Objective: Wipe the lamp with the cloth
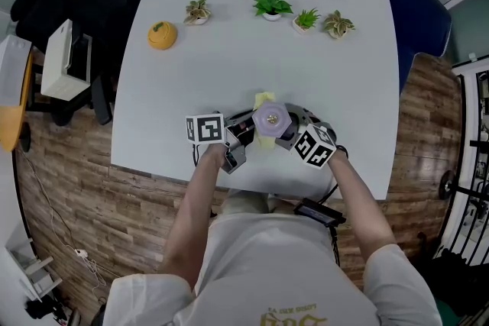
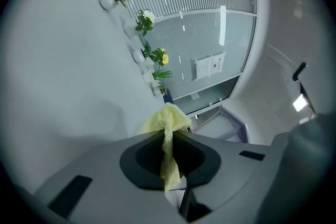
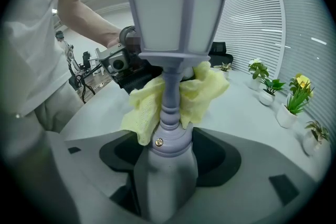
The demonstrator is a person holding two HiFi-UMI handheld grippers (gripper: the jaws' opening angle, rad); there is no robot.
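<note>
Count: 1 lamp [image 1: 271,118], lilac, lantern-shaped head; 1 cloth [image 1: 263,99], yellow; 2 hand-held grippers; 6 potted plants [image 1: 272,5] and 1 orange round object [image 1: 162,35] at the far end of the table [image 1: 191,88].

Position: the lamp is upright over the middle of the table's near edge, in front of the person. Cannot tell whether its foot touches the table.

Right hand-held gripper [image 3: 168,176]: clenched on the lamp's [image 3: 176,23] base, post rising straight out from between the jaws.

Left hand-held gripper [image 2: 169,165]: jaws closed on a pinched strip of the cloth [image 2: 167,123]. In the right gripper view the cloth [image 3: 202,94] is bunched around the lamp's post just under the head.

Writing: black-and-white square markers only on each cube [image 1: 205,127]. Shirt print at the lower edge of the head view is cut off, unreadable.
</note>
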